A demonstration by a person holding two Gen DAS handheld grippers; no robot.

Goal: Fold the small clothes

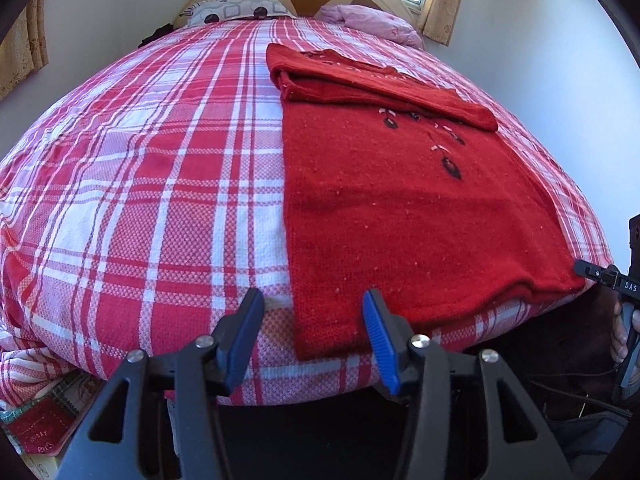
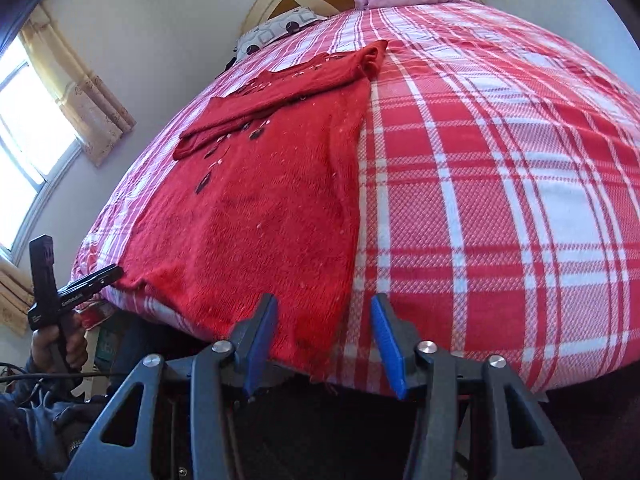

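Left tool [image 1: 312, 312] and right tool [image 2: 324, 316] both gape wide and hold nothing, each straddling a near hem corner of the red sweater [image 1: 400, 200], which lies flat on the bed [image 1: 60, 280]. A shallow bite may pinch one layer only, or catch the checked cover [image 1: 160, 200] too. An uneven lift could slide the folded sleeve [image 1: 380, 84] off the chest.

— How many sweaters on the bed [image 1: 140, 168]?
— One red sweater [image 1: 400, 208], lying on the checked cover.
— Pillows?
— Two at the headboard: one grey patterned pillow [image 1: 236, 9], one pink pillow [image 1: 368, 22].
— And grippers?
— Two: the left gripper [image 1: 314, 340] and the right gripper [image 2: 324, 344], each with two blue fingers [image 1: 376, 332].
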